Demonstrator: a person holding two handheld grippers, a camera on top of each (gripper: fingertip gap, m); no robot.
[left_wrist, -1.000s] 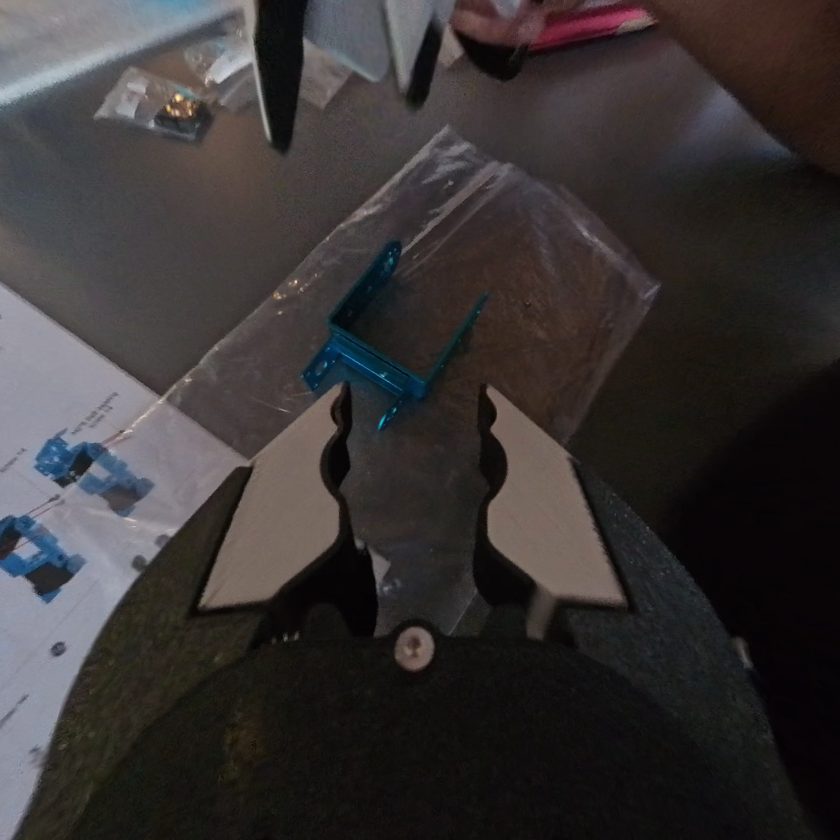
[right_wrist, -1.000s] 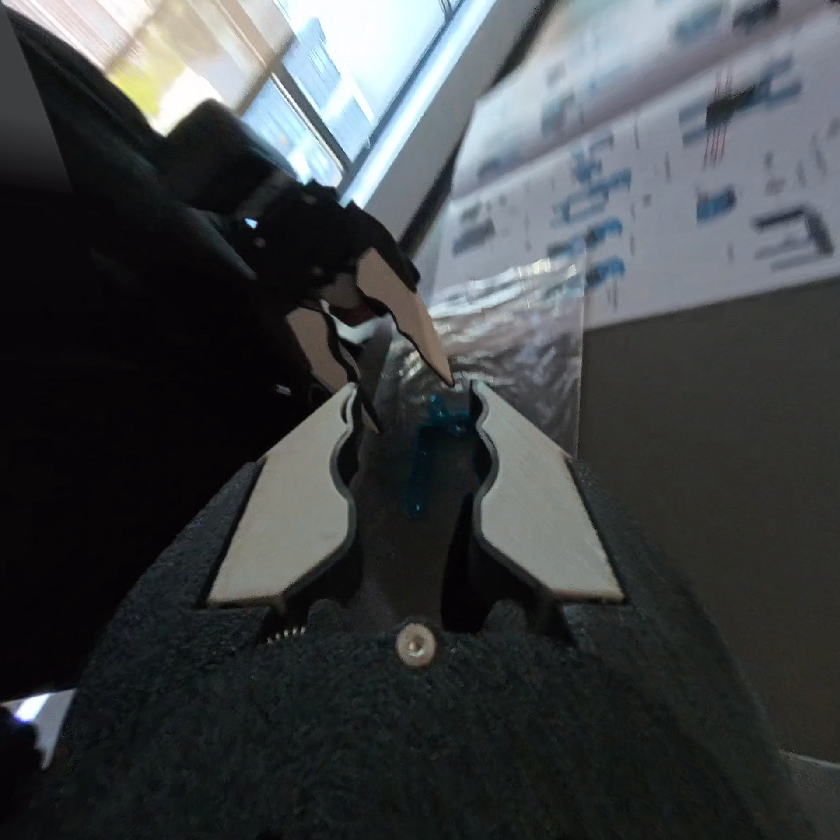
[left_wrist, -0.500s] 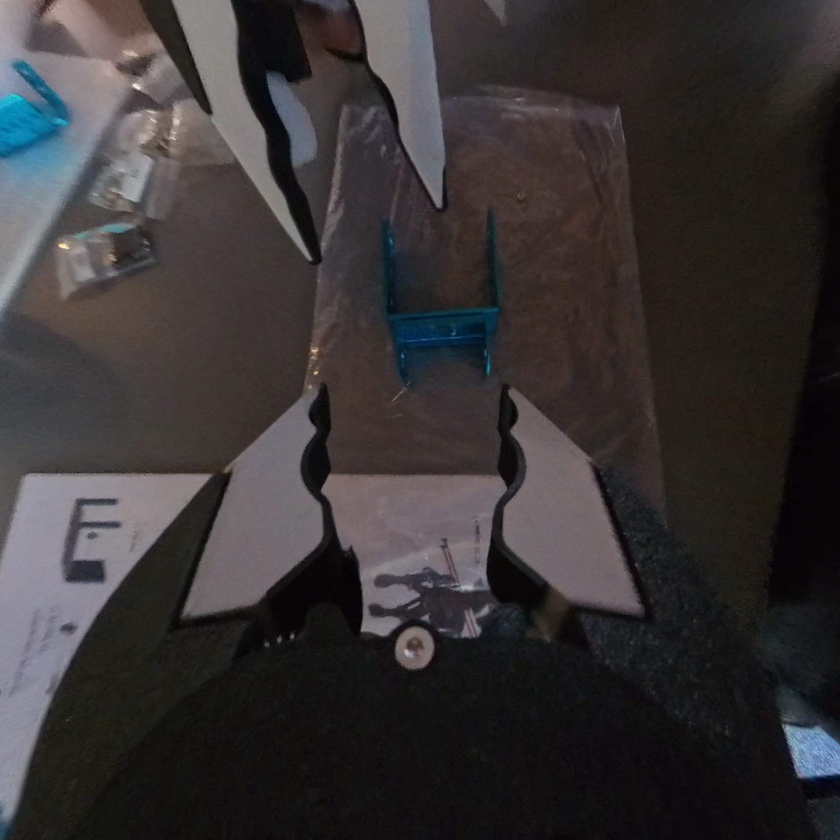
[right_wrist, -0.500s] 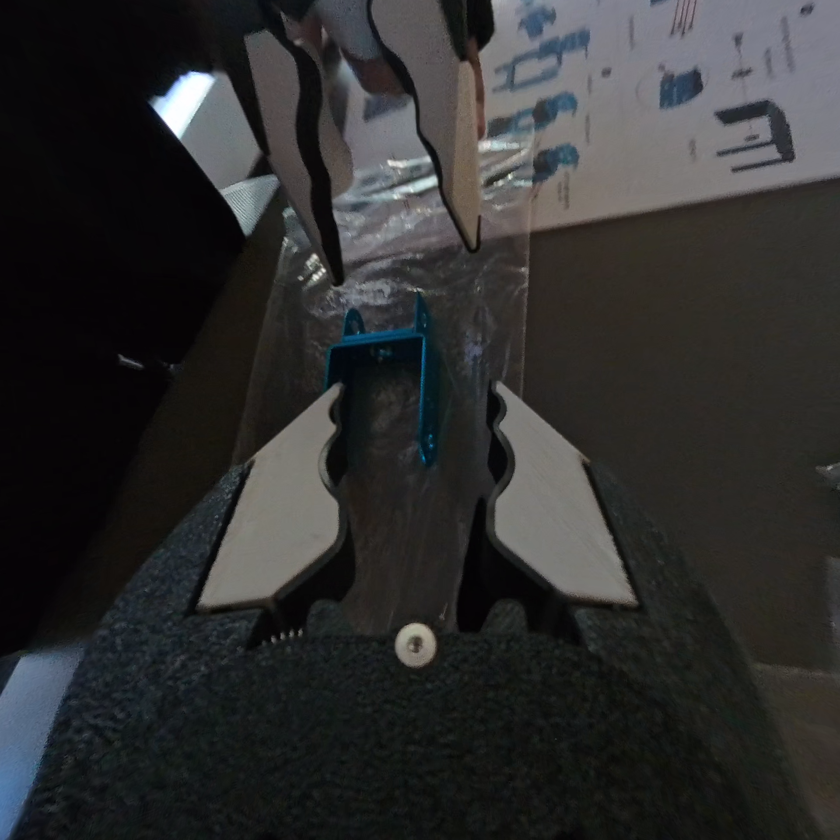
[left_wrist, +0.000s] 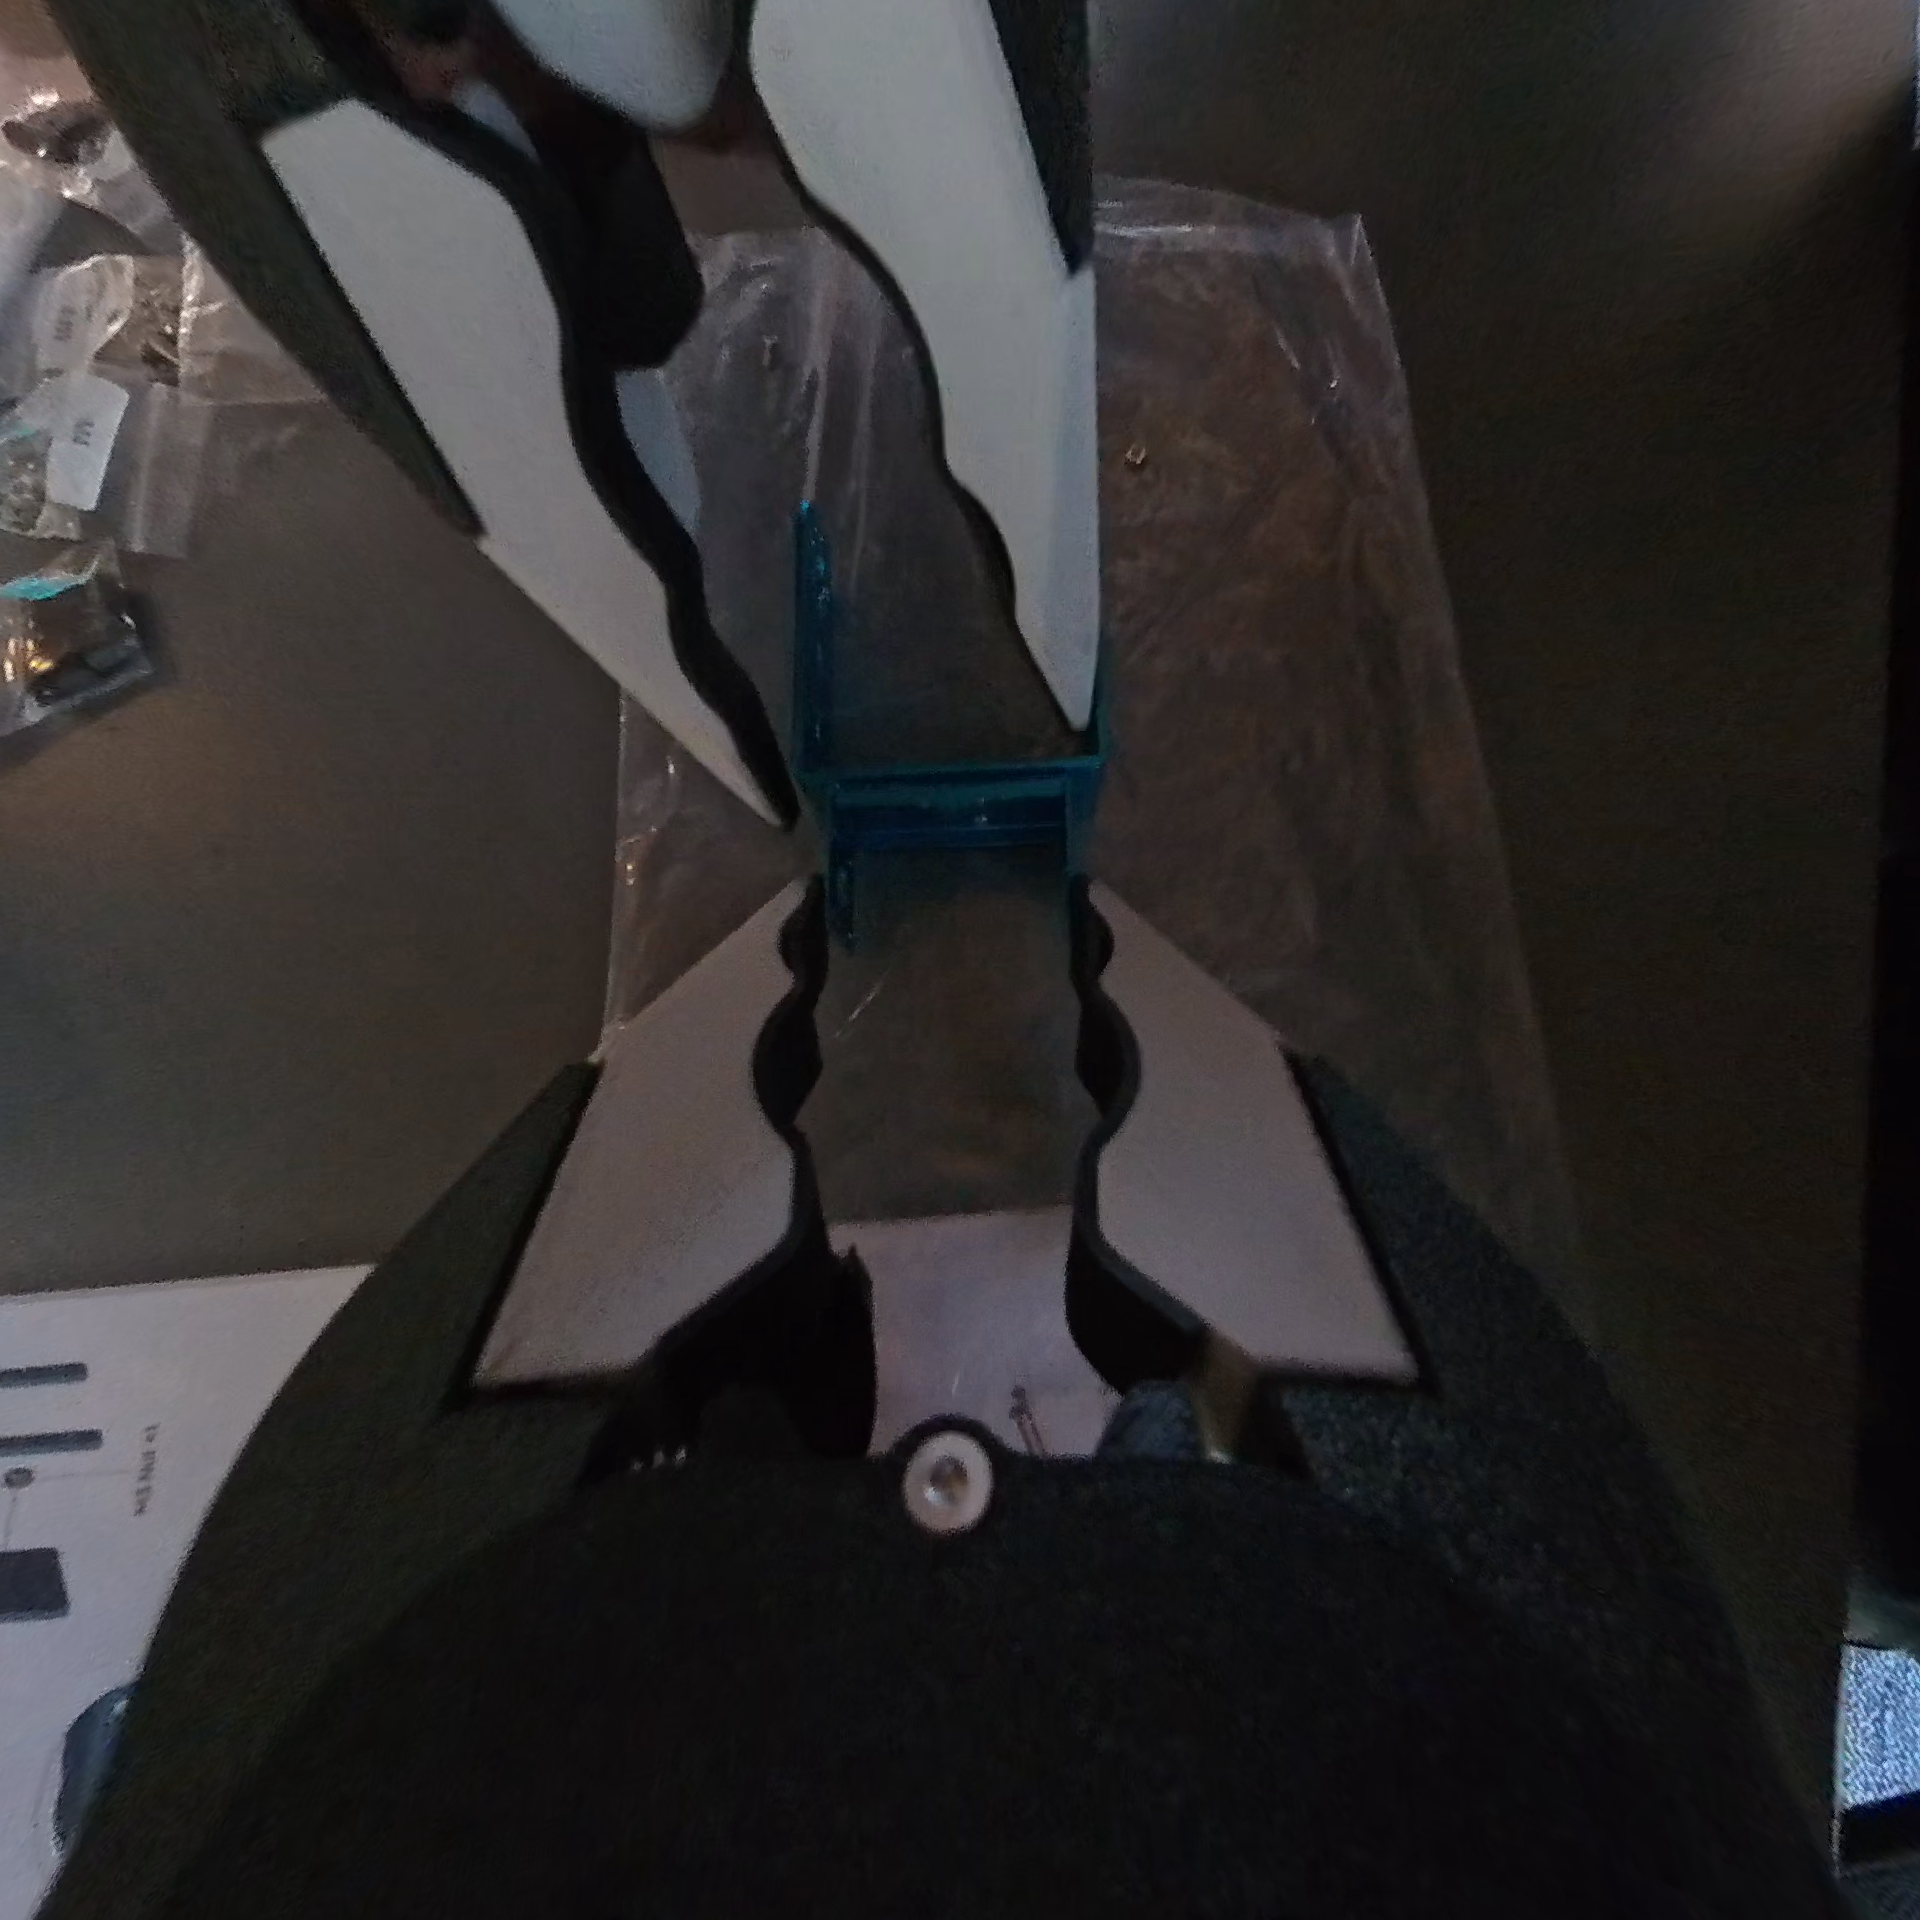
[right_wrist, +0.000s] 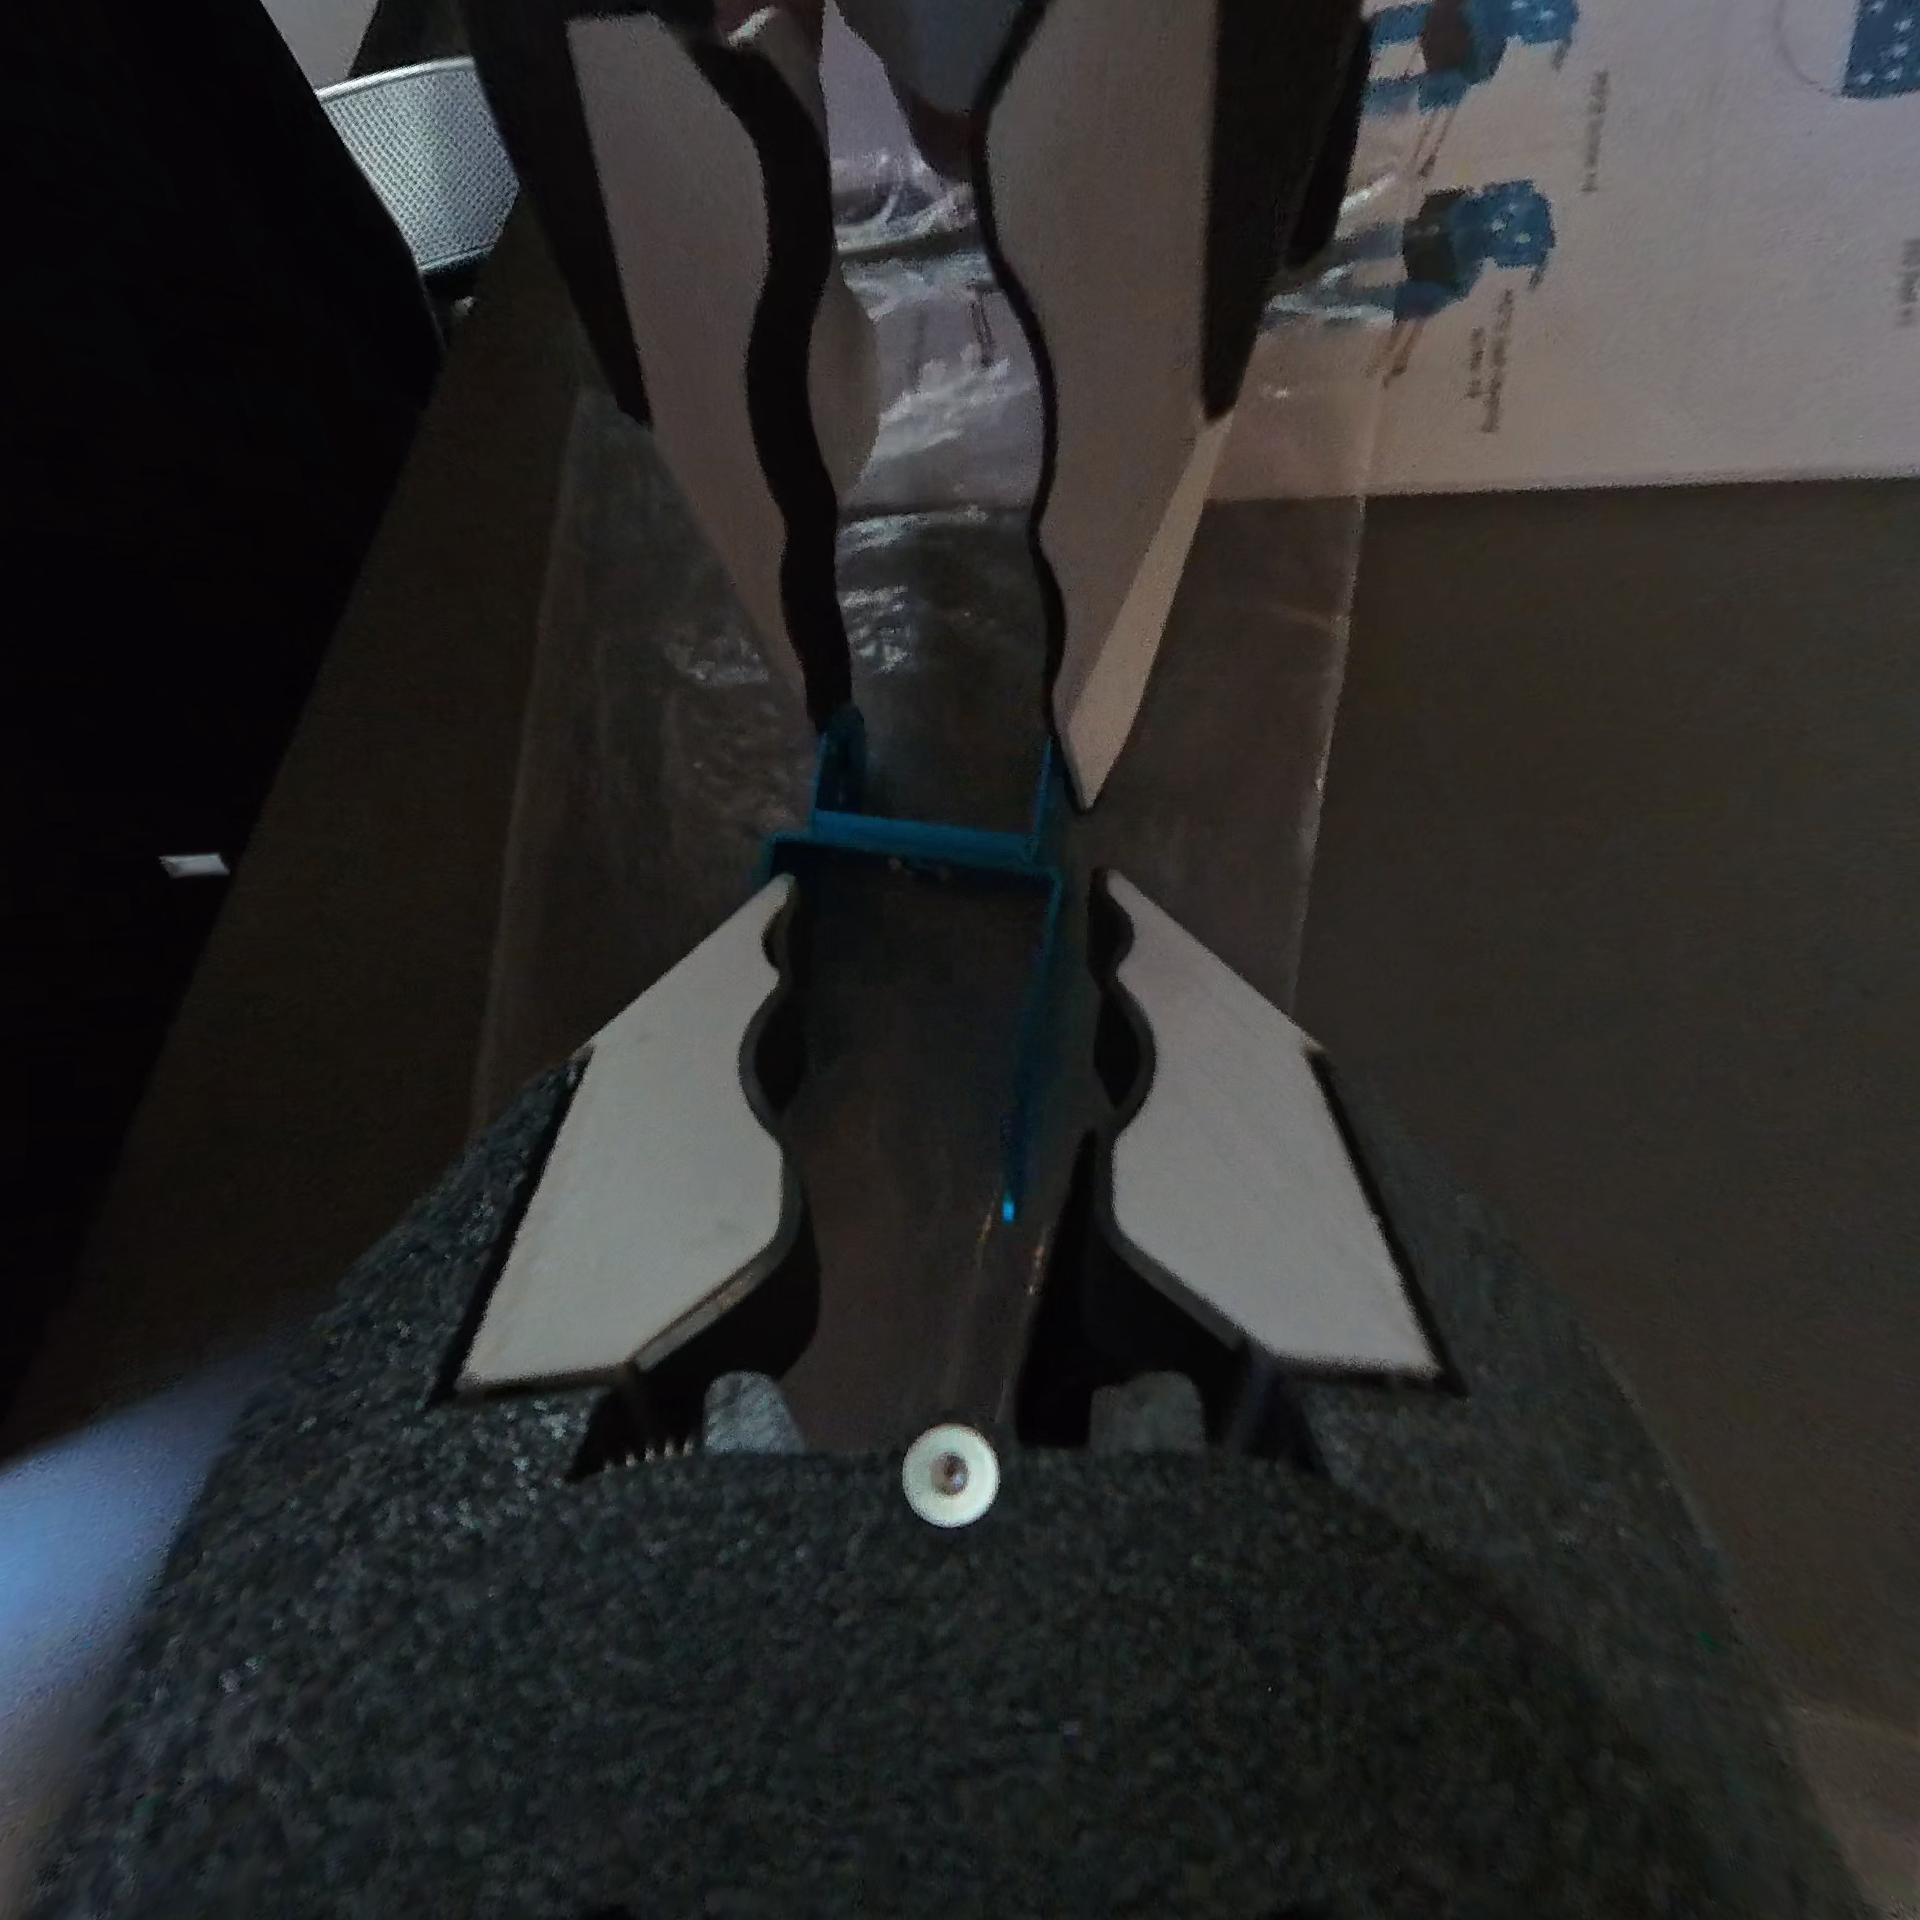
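Fingers of left gripper (left_wrist: 951, 894) spread wide, nothing clamped; right gripper (right_wrist: 940, 883) likewise parted. Blue U-bracket (left_wrist: 951, 805) flanked from both ends, resting on clear plastic bag (left_wrist: 1278, 582) on table. Grasp not yet closed; lifting undone.

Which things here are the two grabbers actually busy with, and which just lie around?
Busy with:
- blue metal bracket, flanked by the open left gripper and open right gripper
- clear plastic bag beneath it

Lying around:
- printed sheet
- small parts bags
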